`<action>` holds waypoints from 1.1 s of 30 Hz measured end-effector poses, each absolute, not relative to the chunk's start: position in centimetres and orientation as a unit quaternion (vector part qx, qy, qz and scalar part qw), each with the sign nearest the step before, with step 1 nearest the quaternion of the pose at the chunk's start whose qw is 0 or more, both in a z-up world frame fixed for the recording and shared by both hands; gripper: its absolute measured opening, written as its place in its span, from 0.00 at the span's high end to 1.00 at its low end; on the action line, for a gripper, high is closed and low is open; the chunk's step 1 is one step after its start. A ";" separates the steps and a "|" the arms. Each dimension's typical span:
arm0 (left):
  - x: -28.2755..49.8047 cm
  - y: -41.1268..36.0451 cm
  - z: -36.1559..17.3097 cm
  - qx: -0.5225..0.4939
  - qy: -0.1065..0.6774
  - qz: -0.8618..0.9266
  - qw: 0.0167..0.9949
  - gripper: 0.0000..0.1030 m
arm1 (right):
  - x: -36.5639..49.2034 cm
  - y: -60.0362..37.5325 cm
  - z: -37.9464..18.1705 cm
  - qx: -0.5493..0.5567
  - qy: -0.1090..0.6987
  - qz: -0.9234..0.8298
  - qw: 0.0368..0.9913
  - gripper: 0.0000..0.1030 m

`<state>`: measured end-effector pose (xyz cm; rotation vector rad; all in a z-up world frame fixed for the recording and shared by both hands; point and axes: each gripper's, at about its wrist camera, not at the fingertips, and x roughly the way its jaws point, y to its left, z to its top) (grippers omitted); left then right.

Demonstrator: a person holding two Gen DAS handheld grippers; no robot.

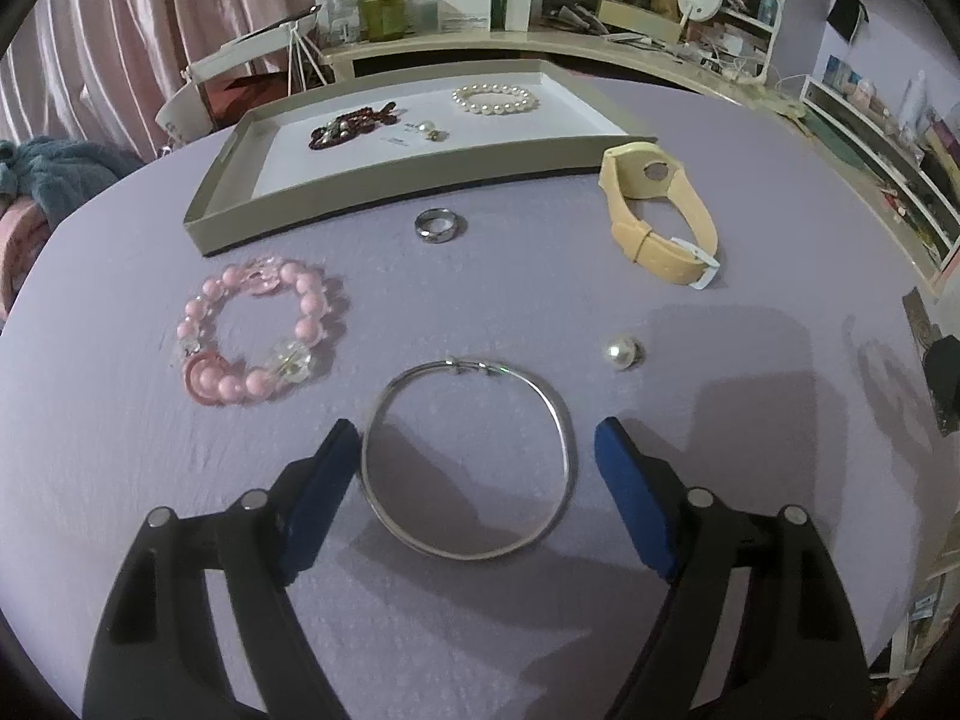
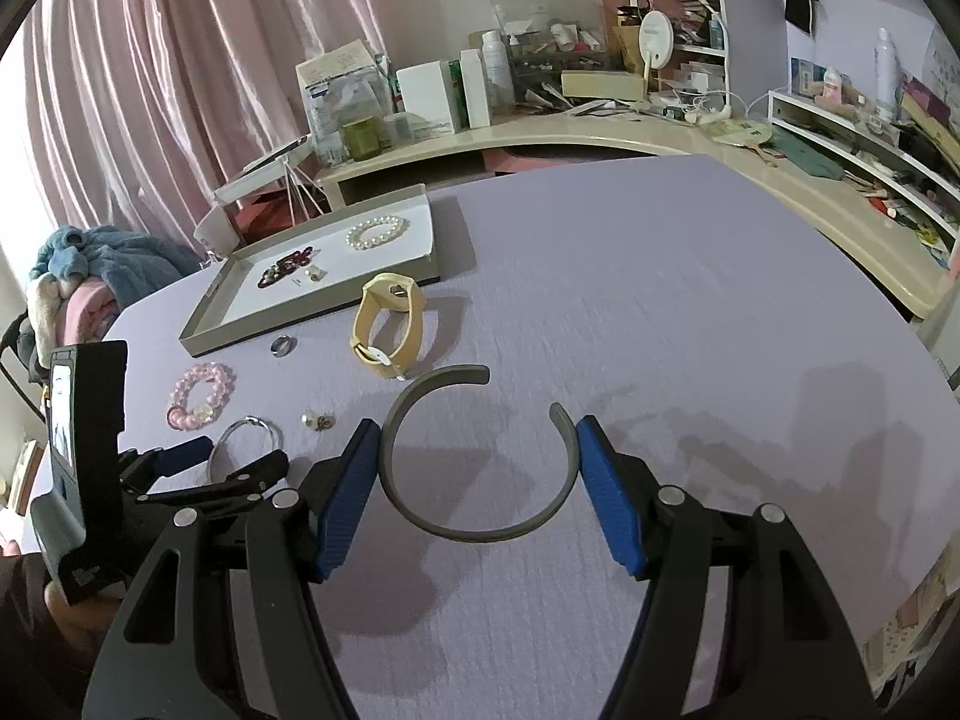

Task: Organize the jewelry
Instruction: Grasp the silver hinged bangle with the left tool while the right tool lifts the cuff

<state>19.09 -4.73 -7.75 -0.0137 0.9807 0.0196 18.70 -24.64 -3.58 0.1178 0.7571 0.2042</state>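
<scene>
Spanning a thin silver metal bangle [image 1: 471, 462], the left gripper [image 1: 477, 450] has its blue-padded jaws spread wide; the left pad lies just beside the bangle's rim, perhaps touching it, while the right pad stands apart from it. The bangle lies flat on the lilac tablecloth [image 1: 750, 360], ungrasped. In the right wrist view, the right gripper [image 2: 477, 450] is likewise spread wide around a grey open cuff bracelet [image 2: 474, 456], whose gap faces away to the upper right. Both blue pads [image 2: 609, 498] sit at the cuff's outer edge, at or very near contact; whether they press it cannot be told, and whether the cuff rests on the cloth or is lifted slightly is unclear.

Other jewellery lies loose on the cloth: a pink beaded bracelet with clear crystal beads [image 1: 252, 330] to the left of the bangle, a broad silver ring [image 1: 440, 225] just before the tray, a cream yellow silicone wristband with a white buckle [image 1: 657, 216] to the right, and a single pearl earring [image 1: 621, 354] near the bangle.

A shallow beige cardboard tray with a white floor [image 1: 360, 195] stands farther back. It contains a white pearl bracelet [image 1: 495, 99], a dark red beaded strand [image 1: 348, 127] and a small pearl earring [image 1: 427, 130].
</scene>
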 end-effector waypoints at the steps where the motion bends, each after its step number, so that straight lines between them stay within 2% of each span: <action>1: 19.1 -4.8 -7.7 -0.006 0.469 0.009 0.883 0.27 | 18.7 -24.6 -3.5 0.058 0.368 0.101 0.922 0.34; 2: 19.1 -4.8 -7.7 -0.006 0.466 0.008 0.885 0.32 | 18.7 -24.5 -3.5 0.058 0.368 0.101 0.922 0.34; 12: 17.8 -3.7 -6.7 -0.011 0.448 -0.002 0.894 0.33 | 18.9 -23.8 -2.8 0.058 0.359 0.114 0.924 0.34; 26: 15.1 2.5 0.9 -0.047 0.358 0.044 0.932 0.33 | 20.9 -20.2 -1.3 0.055 0.341 0.168 0.923 0.34; 33: 15.3 5.1 3.1 -0.064 0.335 0.065 0.938 0.33 | 21.5 -18.6 -1.1 0.052 0.340 0.187 0.920 0.34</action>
